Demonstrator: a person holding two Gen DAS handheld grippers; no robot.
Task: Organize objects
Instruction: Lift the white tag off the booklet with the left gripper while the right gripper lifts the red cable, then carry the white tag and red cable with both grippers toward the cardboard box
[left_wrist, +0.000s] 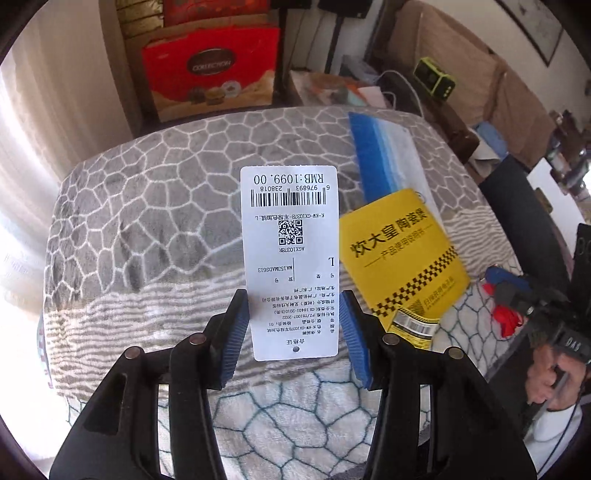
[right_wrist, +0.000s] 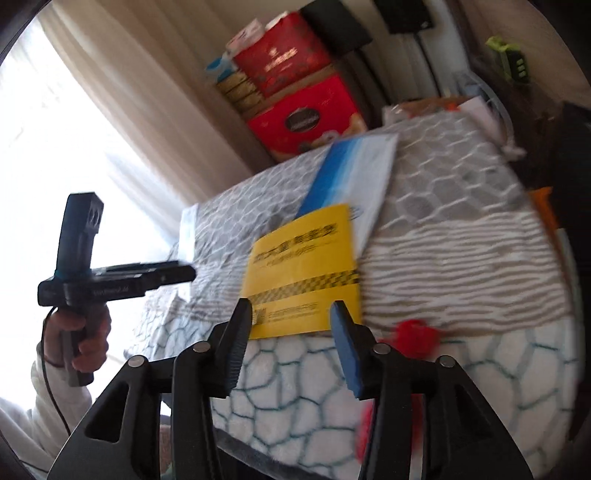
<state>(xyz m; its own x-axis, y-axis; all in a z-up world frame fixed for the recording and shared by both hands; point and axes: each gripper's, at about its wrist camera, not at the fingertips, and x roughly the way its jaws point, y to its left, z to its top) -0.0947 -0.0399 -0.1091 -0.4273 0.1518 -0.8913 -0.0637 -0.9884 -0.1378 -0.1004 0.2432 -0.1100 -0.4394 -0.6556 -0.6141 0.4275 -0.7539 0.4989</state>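
One white tag (left_wrist: 291, 258) pinched edgewise in left gripper (left_wrist: 293, 325). One yellow booklet (right_wrist: 306, 269), one blue-white booklet (right_wrist: 354, 177) on blanket (right_wrist: 461, 236). Right gripper (right_wrist: 291, 328) half open, empty.

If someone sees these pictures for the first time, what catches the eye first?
A white price tag stands between the pads of the left gripper. Beside it, a yellow booklet lies on the grey patterned blanket, overlapping a blue and white envelope.
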